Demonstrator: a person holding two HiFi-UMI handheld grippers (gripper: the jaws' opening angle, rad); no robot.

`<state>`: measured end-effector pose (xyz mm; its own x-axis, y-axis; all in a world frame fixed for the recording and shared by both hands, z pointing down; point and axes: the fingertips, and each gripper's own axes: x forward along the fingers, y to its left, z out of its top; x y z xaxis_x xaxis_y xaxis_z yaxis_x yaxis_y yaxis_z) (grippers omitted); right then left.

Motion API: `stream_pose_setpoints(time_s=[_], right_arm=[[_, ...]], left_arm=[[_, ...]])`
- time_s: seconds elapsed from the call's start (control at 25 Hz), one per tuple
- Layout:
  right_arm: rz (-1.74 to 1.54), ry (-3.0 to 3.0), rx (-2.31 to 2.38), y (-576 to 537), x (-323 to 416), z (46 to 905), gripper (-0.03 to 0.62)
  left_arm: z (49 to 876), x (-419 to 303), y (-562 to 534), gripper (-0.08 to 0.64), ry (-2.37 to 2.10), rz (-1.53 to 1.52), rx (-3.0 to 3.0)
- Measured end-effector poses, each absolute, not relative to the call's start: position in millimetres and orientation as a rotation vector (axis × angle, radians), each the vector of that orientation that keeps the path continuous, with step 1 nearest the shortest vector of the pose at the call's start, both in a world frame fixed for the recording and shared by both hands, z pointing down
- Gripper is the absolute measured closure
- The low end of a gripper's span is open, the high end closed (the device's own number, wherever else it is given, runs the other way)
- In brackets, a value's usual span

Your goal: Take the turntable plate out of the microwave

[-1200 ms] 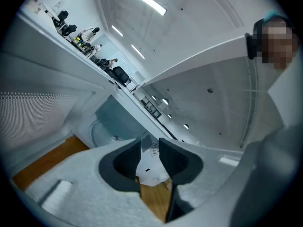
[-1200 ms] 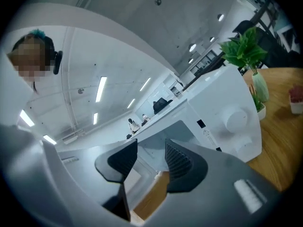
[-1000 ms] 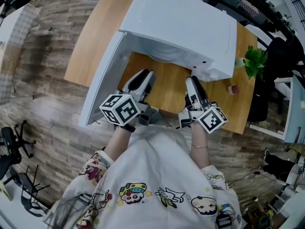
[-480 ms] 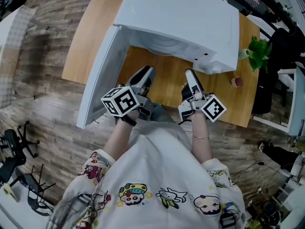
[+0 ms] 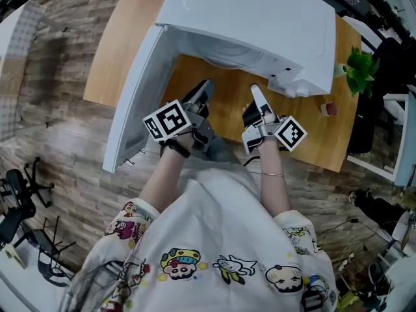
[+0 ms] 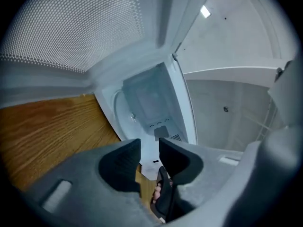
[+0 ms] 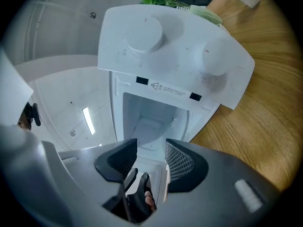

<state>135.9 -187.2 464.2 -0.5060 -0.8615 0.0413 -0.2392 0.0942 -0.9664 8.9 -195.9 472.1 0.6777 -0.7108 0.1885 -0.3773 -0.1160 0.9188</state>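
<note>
1. Our left tool (image 6: 149, 146) hovers over the wooden surface (image 5: 227, 116) in front of the open microwave (image 5: 253, 15). Its jaws stand a narrow gap apart with nothing between them. The white door (image 5: 138, 93) is swung out just to its left.
2. Looking along those jaws, we see into the white cavity. The plate (image 6: 121, 110) shows there as a pale curved rim lying on the cavity floor, and neither tool touches it.
3. Our right tool (image 7: 151, 148) is held beside the left one, near the mouth of the cavity. Its jaws are a little wider apart and hold nothing.
4. From the right tool we see the control panel (image 7: 175, 60) next to the cavity, with two round knobs (image 7: 144, 32) on it.
5. Further right on the surface sits a small pot (image 5: 328, 108) with something red in it. Beyond it a green plant (image 5: 361, 67) stands close to the microwave's right corner.
</note>
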Motion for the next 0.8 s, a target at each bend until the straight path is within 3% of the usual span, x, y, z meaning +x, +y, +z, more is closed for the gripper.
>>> stream_pose_setpoints(time_s=[0.8], right_arm=[[-1.537,1.675,-0.96,-222,112,513,0.413]], left_arm=[[533,17,-232,0.446,-0.835,-0.441,1.602]])
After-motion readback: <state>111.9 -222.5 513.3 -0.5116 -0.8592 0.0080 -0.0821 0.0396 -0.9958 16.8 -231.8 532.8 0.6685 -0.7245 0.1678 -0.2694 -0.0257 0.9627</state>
